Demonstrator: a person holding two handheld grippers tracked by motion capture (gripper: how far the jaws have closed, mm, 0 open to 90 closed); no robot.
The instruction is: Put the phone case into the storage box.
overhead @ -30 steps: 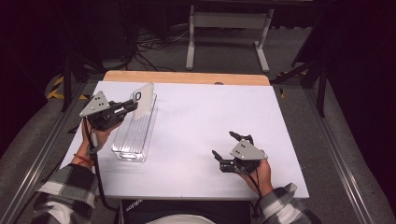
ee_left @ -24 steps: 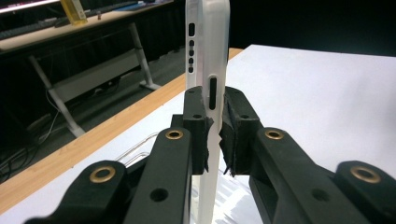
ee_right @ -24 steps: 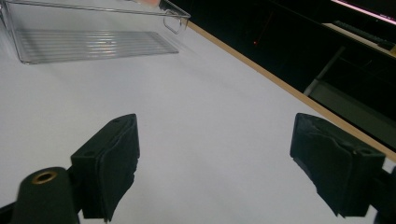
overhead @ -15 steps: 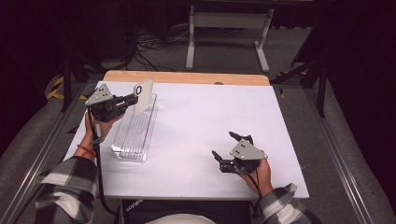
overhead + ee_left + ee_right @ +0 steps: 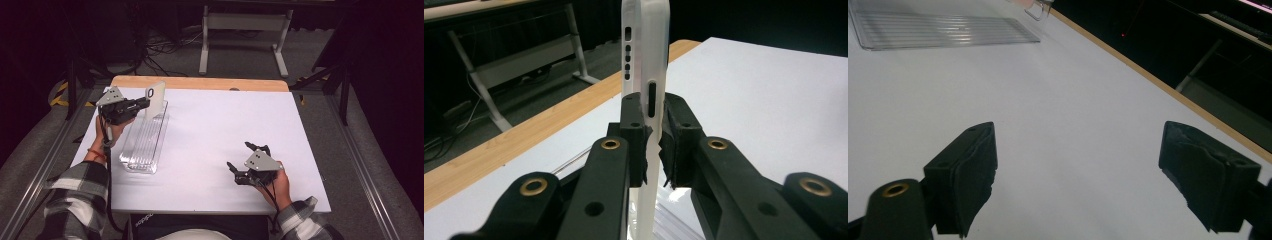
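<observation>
My left gripper (image 5: 142, 104) clamps the white translucent phone case (image 5: 155, 98) at upper left, above the clear ribbed plastic tray (image 5: 142, 145); placing remains. My right gripper (image 5: 246, 159) rests wide, empty.

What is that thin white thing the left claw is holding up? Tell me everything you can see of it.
It looks like a phone case: thin, milky white, apparently plastic, with an oval camera hole near one corner and slots and small holes along its edge. The left claw is shut on its edge, holding it upright above the far end of the clear ribbed tray, near the table's wooden back edge. Whether its lower end touches the tray is unclear.
</observation>
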